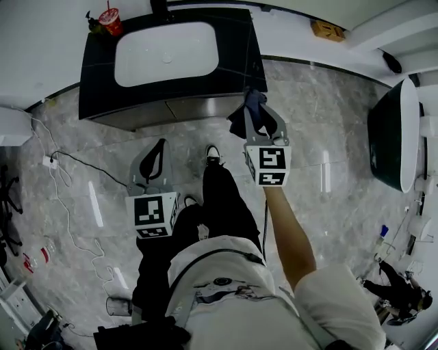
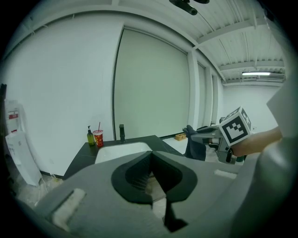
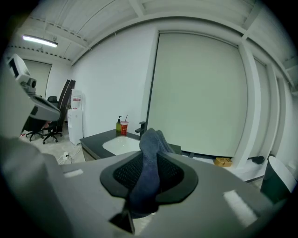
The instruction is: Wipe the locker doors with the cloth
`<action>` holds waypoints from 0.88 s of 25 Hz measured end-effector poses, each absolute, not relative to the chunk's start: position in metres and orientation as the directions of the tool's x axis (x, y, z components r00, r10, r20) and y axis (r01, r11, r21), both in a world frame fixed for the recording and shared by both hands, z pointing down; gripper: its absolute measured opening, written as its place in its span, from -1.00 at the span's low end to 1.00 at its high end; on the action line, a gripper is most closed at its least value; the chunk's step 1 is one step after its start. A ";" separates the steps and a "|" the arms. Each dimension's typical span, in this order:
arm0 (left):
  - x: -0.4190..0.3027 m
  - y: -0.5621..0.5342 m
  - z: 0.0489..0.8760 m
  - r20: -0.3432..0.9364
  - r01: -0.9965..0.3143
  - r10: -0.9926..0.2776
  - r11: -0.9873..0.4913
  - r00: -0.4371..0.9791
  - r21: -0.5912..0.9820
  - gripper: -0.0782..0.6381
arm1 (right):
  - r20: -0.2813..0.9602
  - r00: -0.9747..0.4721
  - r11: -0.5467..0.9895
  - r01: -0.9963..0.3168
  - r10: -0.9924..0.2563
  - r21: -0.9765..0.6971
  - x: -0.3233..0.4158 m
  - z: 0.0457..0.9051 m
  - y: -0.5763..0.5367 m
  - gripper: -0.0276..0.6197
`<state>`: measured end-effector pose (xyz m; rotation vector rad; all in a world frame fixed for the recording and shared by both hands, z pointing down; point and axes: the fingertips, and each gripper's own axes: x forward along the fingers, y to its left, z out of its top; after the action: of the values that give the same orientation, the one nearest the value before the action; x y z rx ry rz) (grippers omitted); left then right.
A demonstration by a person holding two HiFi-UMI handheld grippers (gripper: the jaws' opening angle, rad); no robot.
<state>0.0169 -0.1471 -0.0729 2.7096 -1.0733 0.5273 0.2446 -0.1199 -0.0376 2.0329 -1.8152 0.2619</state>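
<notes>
Now right claw (image 1: 256, 100) grips one blue cloth (image 1: 241, 122); left claw (image 1: 161, 144) sits closed, empty.

Grey marble-tiled floor (image 1: 328, 137), glossy, streaked with reflected light. Against the far wall, black vanity counter (image 1: 236, 48) with inset white basin (image 1: 166, 53); dark faucet (image 1: 159, 7) behind the basin; red cup (image 1: 111, 20) with straw and green bottle (image 2: 90, 136) side by side at the counter's rear left corner. On the floor left of the vanity, white power strip (image 1: 49, 162) with cables (image 1: 68, 225) trailing along the tiles. Small cardboard box (image 1: 327, 29) on a white ledge (image 1: 287, 34) right of the counter. Shoe (image 1: 213, 154) planted on the floor before the vanity.
</notes>
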 end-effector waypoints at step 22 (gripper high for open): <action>0.006 -0.131 0.167 0.310 -0.735 -0.702 -0.678 0.641 -0.013 -0.77 | 0.181 0.008 0.054 -0.940 -0.983 0.338 0.228 0.108 -0.082 -0.63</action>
<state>0.0059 -0.1313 0.1670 2.7417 -1.2054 0.4432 0.2278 -0.0822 0.1080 1.9296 -1.9764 -0.1655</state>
